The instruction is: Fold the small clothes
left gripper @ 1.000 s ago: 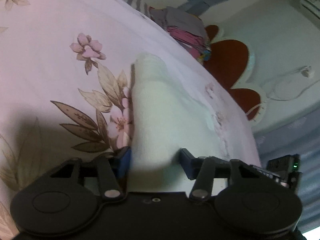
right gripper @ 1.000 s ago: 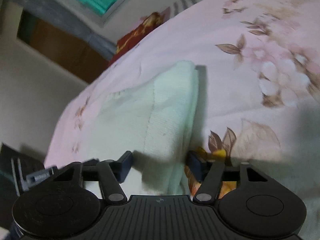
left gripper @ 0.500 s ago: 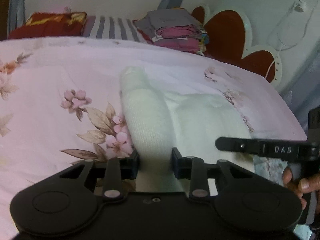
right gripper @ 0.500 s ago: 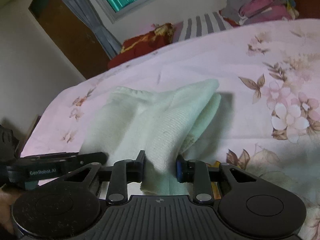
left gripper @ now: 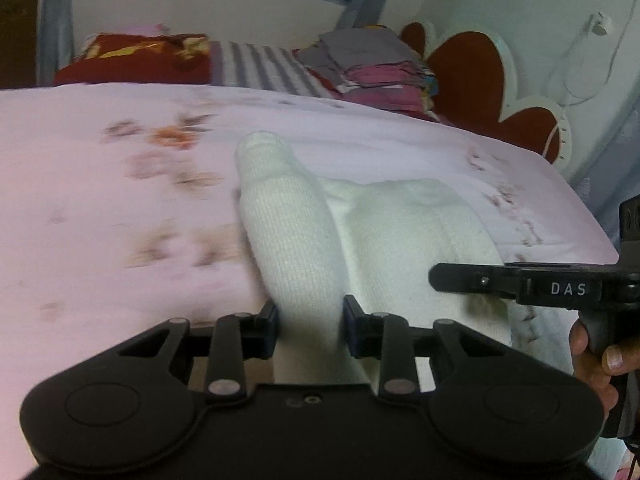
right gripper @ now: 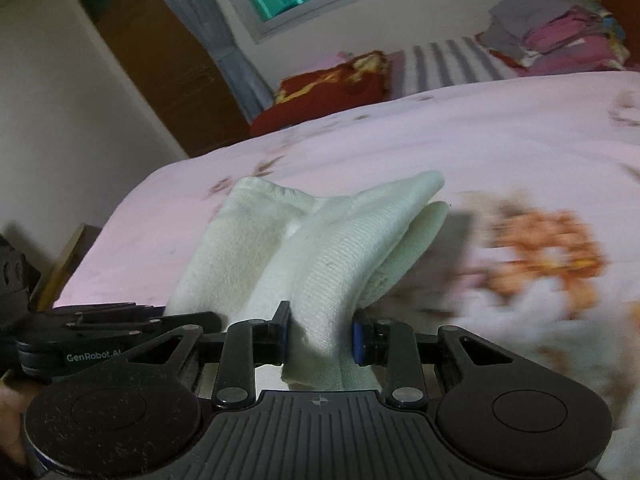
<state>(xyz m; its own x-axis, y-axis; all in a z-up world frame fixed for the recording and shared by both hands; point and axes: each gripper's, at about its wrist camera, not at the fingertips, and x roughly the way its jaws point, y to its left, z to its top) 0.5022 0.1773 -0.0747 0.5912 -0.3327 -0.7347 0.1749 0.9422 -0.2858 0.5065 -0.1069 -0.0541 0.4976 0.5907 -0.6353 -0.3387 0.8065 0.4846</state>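
A small cream knitted garment (left gripper: 360,232) lies on the pink floral bedsheet (left gripper: 120,184). My left gripper (left gripper: 310,326) is shut on its left edge and holds that edge raised as a ridge. My right gripper (right gripper: 320,332) is shut on the other edge of the garment (right gripper: 344,256), also raised off the sheet (right gripper: 500,140). The cloth sags between the two grippers. The right gripper shows at the right of the left wrist view (left gripper: 520,284), and the left gripper shows at the left of the right wrist view (right gripper: 100,344).
A stack of folded grey and pink clothes (left gripper: 380,64) sits at the head of the bed beside a striped pillow (left gripper: 260,64) and a red pillow (left gripper: 136,60). A red flower-shaped headboard (left gripper: 480,68) is behind. The bed edge (left gripper: 592,232) is at the right.
Both grippers closed on the garment's edges and lifted them off the sheet. The views tilted up toward the head of the bed, and the two grippers came closer together.
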